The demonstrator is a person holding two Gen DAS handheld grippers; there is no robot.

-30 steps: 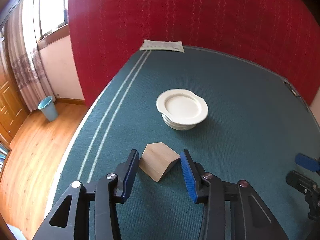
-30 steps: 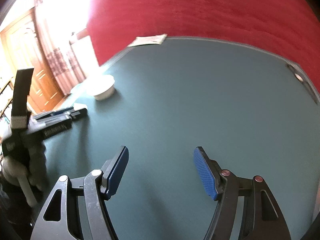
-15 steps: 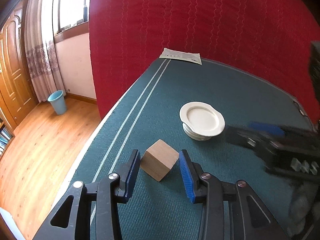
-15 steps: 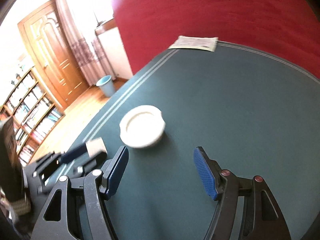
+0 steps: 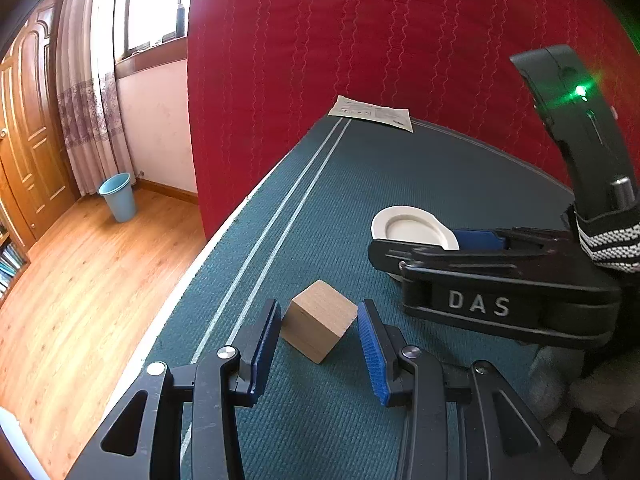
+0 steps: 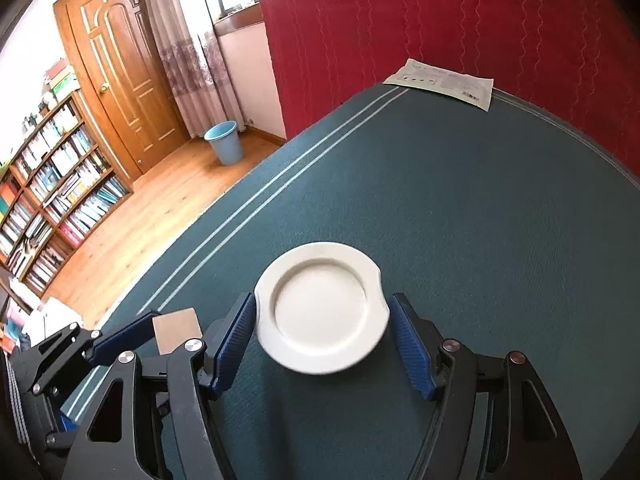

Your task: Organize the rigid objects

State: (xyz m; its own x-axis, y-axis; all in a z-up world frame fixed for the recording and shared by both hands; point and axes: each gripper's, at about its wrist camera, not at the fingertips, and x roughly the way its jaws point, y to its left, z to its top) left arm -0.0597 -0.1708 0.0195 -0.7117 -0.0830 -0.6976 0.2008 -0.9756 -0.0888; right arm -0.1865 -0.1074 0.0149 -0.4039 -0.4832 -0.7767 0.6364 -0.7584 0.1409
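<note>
A light wooden cube (image 5: 320, 326) sits on the dark green table cover (image 5: 360, 184) between the blue pads of my left gripper (image 5: 318, 334); the jaws stand open on either side with small gaps. The cube also shows in the right wrist view (image 6: 176, 328). A white dish with lugs (image 6: 322, 312) stands between the open fingers of my right gripper (image 6: 322, 334), close to both pads. In the left wrist view the dish (image 5: 412, 228) is partly hidden behind the right gripper's body (image 5: 480, 280).
A printed paper sheet (image 5: 372, 113) lies at the table's far edge against the red curtain (image 5: 380, 40). The table's left edge (image 5: 208, 256) drops to a wooden floor with a blue bin (image 5: 118, 196). A bookshelf (image 6: 52, 188) and door stand beyond.
My right gripper has swung left across the table and now straddles the white dish. My left gripper has stayed around the cube, its jaws a little narrower.
</note>
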